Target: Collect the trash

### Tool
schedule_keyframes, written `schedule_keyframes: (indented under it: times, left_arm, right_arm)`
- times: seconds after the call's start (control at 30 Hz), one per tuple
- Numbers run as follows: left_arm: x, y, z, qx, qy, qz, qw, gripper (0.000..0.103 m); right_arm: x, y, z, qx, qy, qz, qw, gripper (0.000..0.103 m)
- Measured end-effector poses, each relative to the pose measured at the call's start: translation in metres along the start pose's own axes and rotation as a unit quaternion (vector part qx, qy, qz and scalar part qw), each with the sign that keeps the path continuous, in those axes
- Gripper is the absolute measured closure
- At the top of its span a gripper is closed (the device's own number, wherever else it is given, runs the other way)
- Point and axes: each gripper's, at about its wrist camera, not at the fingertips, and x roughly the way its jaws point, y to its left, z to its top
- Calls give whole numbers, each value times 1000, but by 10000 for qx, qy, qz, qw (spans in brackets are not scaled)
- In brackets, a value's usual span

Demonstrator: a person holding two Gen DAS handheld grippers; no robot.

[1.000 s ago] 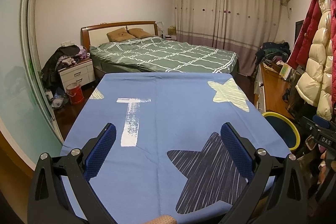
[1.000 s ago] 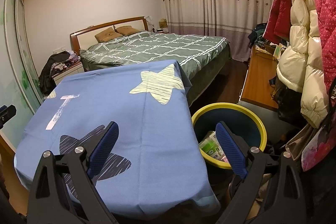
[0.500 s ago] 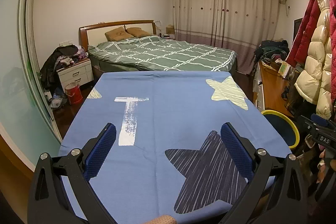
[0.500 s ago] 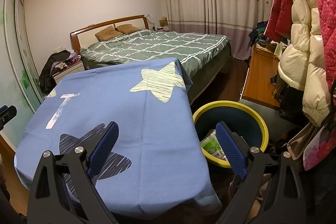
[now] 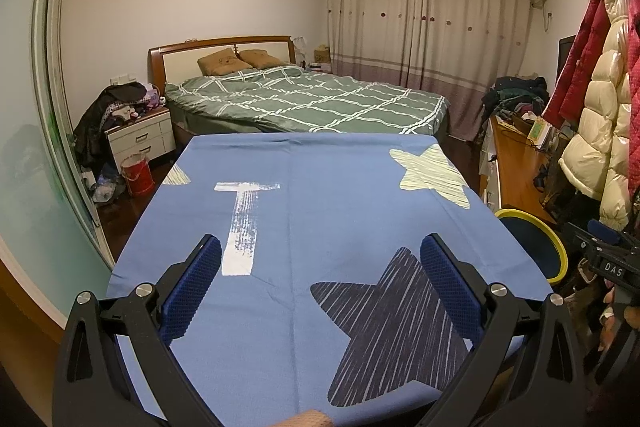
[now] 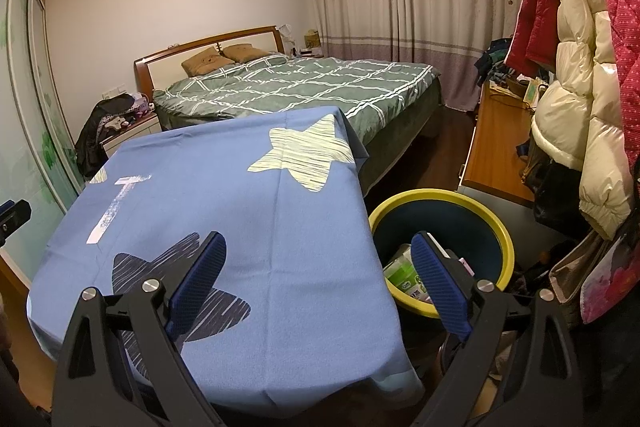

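A table under a blue star-print cloth (image 5: 320, 211) fills the near view; it also shows in the right wrist view (image 6: 224, 211). No trash shows on it. A dark bin with a yellow rim (image 6: 505, 243) stands at the table's right side, also in the left wrist view (image 5: 558, 255). A green-white packet (image 6: 402, 273) lies inside it. My left gripper (image 5: 319, 259) is open and empty above the cloth's near part. My right gripper (image 6: 318, 253) is open and empty over the table's right edge, its right finger in front of the bin.
A bed with a green checked cover (image 5: 320, 99) lies beyond the table. A wooden desk (image 6: 496, 147) and hanging coats (image 6: 580, 99) stand at the right. A white nightstand (image 5: 140, 137) and a red bucket (image 5: 138, 174) are at the left by a sliding wardrobe door.
Both views have shifted slightly; the grippers stay open and empty. The table and the bin have not moved.
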Motion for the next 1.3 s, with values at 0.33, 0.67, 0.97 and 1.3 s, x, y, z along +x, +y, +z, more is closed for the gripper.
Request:
schedule_keyframes:
  times: [0.33, 0.67, 0.97, 1.3]
  left_arm:
    - [2, -3, -2, 11, 37, -31, 10000, 5]
    - [5, -5, -1, 31, 67, -77, 9999, 5]
    - [10, -7, 0, 32, 105, -96, 9999, 5]
    - [28, -4, 2, -81, 238, -271, 9993, 5]
  right_arm:
    - [1, 0, -1, 1, 17, 16, 10000, 14]
    - [3, 1, -3, -10, 40, 29, 10000, 14]
    - [5, 0, -4, -22, 71, 46, 10000, 14]
    - [11, 0, -4, -29, 147, 79, 9999, 14]
